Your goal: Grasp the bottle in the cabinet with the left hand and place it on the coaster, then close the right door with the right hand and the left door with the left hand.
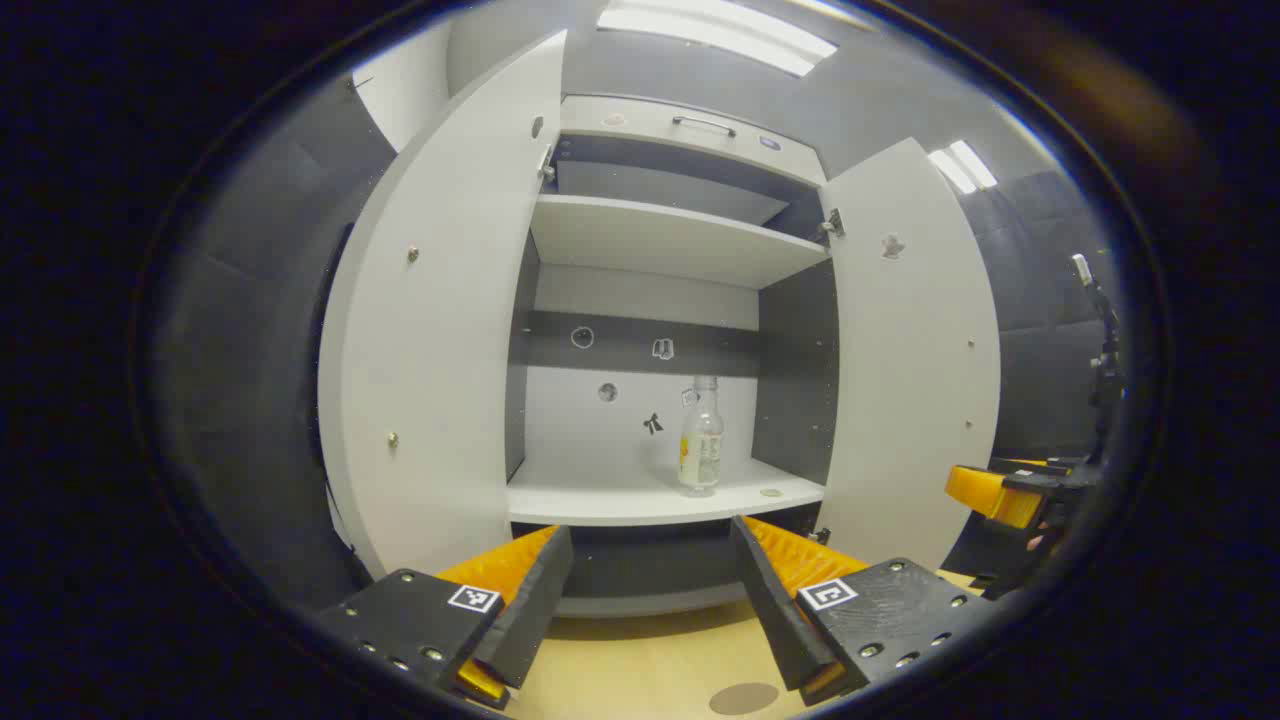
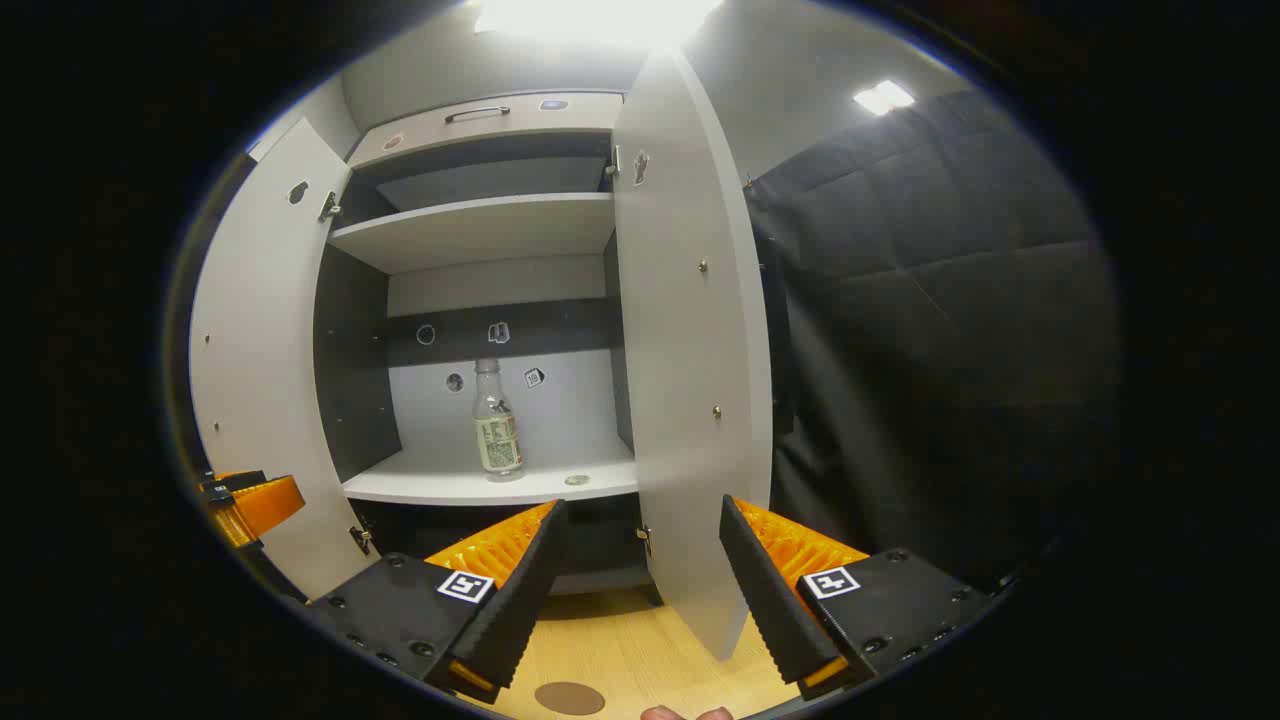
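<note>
Both the left gripper (image 1: pixel 650 590) and right gripper (image 2: pixel 640 580) are gaping wide, holding nothing, while the bottle (image 1: pixel 701 440) is standing untouched on the cabinet shelf (image 1: pixel 600 495).

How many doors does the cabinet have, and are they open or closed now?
2, both open. In the left gripper view, the left door swings out on the left and the right door on the right. The bottle stands on the shelf between them.

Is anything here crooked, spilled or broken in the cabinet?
Nothing stands out. The bottle stands upright on the lower shelf, with no spill seen around it. Both doors are wide open and look undamaged. A small round thing lies beside the bottle.
</note>
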`<state>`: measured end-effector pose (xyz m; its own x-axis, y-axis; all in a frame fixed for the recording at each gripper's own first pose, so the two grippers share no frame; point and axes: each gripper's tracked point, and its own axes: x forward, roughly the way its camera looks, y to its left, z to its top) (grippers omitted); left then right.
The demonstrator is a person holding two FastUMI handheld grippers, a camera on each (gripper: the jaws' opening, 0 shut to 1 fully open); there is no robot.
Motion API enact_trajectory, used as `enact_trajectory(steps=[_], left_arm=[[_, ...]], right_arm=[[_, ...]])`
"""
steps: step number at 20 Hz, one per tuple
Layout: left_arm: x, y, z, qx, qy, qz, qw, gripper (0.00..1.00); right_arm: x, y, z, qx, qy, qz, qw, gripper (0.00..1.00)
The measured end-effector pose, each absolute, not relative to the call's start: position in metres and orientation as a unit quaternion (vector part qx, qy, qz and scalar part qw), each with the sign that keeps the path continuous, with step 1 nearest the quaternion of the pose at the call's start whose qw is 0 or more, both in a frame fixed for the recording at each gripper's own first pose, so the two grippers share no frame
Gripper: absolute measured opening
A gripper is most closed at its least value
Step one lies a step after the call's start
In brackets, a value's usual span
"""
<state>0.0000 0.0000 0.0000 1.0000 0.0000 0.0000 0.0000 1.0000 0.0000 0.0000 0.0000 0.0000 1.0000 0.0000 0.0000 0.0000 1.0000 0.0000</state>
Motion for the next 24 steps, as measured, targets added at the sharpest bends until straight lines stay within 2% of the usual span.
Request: enact_trajectory(steps=[6, 7, 8, 17, 18, 19, 21, 23, 24], left_arm=[[0.001, 0.004, 0.005, 0.002, -0.006, 0.002, 1.0, 0.92], [0.001, 0.003, 0.004, 0.001, -0.004, 0.002, 1.0, 0.96], [0.001, 0.004, 0.004, -0.001, -0.001, 0.002, 1.0, 0.92], [-0.002, 0.017, -0.006, -0.019, 0.014, 0.032, 0.999, 0.92], [-0.001, 0.017, -0.008, -0.022, 0.015, 0.032, 0.999, 0.99], [0.001, 0.016, -0.007, -0.025, 0.016, 0.031, 0.999, 0.99], [0.009, 0.012, -0.005, -0.03, 0.018, 0.024, 0.999, 0.85], [0.019, 0.006, 0.001, -0.031, 0.014, 0.013, 0.999, 0.99], [0.026, 0.003, 0.005, -0.028, 0.011, 0.01, 0.999, 0.99]], right_arm=[[-0.004, 0.014, 0.008, -0.006, -0.006, 0.008, 1.0, 0.96], [-0.005, 0.017, 0.008, -0.009, -0.006, 0.01, 1.0, 0.97], [-0.005, 0.021, 0.008, -0.012, -0.007, 0.014, 1.0, 0.97], [-0.004, 0.04, 0.01, -0.02, -0.001, 0.039, 0.999, 0.96], [-0.005, 0.039, 0.009, -0.019, -0.001, 0.04, 0.999, 0.97], [-0.007, 0.038, 0.009, -0.016, 0.0, 0.038, 0.999, 0.97], [-0.01, 0.031, 0.009, -0.012, 0.004, 0.031, 0.999, 0.96], [-0.016, 0.019, 0.013, -0.015, 0.003, 0.015, 1.0, 0.97], [-0.02, 0.01, 0.015, -0.018, 0.0, 0.005, 1.0, 0.97]])
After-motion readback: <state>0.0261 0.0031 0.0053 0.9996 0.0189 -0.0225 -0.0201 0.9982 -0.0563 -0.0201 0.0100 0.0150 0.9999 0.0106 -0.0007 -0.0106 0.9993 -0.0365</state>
